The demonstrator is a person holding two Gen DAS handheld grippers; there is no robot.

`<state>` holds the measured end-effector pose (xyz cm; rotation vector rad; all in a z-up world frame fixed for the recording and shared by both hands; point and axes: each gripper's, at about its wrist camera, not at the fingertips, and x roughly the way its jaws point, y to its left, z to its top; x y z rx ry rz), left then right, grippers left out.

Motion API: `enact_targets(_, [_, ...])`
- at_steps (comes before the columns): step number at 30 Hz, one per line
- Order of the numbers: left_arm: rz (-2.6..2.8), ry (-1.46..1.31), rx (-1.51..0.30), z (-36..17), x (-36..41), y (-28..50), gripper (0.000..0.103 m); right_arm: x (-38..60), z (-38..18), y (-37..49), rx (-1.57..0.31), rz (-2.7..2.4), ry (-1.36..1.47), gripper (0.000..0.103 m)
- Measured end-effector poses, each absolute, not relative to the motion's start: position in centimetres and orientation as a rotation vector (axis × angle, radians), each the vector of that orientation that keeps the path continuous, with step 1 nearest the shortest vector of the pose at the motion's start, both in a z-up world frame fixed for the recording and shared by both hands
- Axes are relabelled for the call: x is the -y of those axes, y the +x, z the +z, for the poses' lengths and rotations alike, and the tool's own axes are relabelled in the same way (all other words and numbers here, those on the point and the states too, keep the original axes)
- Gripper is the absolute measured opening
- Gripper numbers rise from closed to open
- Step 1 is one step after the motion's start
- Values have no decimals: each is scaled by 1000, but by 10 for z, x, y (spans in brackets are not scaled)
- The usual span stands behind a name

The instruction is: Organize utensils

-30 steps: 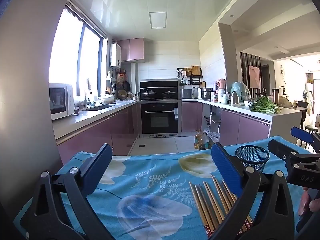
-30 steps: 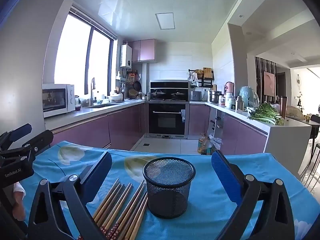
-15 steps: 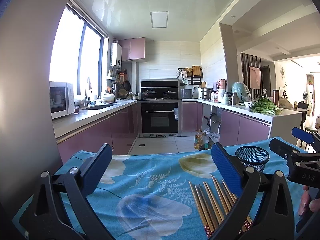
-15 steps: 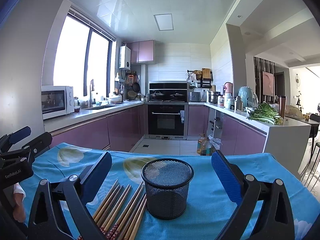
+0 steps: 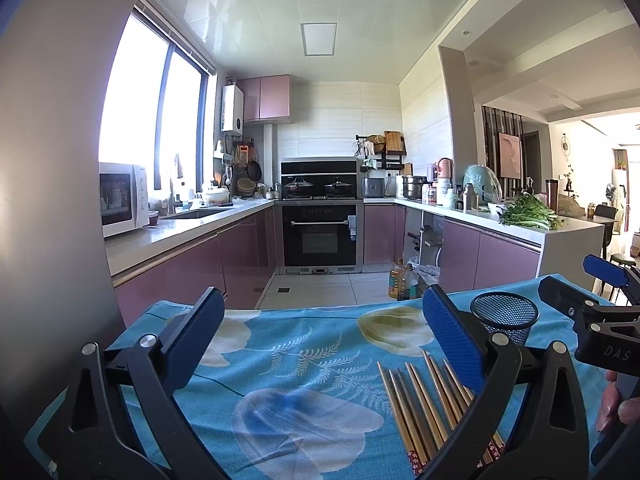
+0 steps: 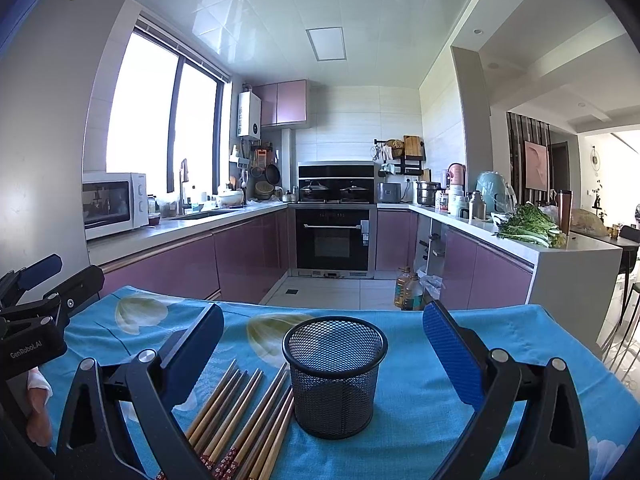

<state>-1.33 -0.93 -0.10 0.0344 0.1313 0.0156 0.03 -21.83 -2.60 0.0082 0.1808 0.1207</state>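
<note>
Nothing is picked up yet: my left claw (image 5: pixel 320 336) and right claw (image 6: pixel 322 344) both hang spread and empty, chopsticks (image 6: pixel 244 412) flat on the table (image 6: pixel 420 420) at lower left beside the mesh cup (image 6: pixel 335 376), so next I should pinch one.

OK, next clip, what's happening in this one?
A person holds a two-finger tool in each hand over a table with a blue floral cloth. The left tool and right tool are both open and hold nothing. A row of chopsticks lies flat on the cloth just left of an upright, empty black mesh cup. No chopstick is in the cup yet.
</note>
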Motion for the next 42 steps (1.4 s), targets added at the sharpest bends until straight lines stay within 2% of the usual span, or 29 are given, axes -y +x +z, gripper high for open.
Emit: enact_targets(42, [23,36,-141,-3,11,-11,98,221,-26,2,-185,120,9,97])
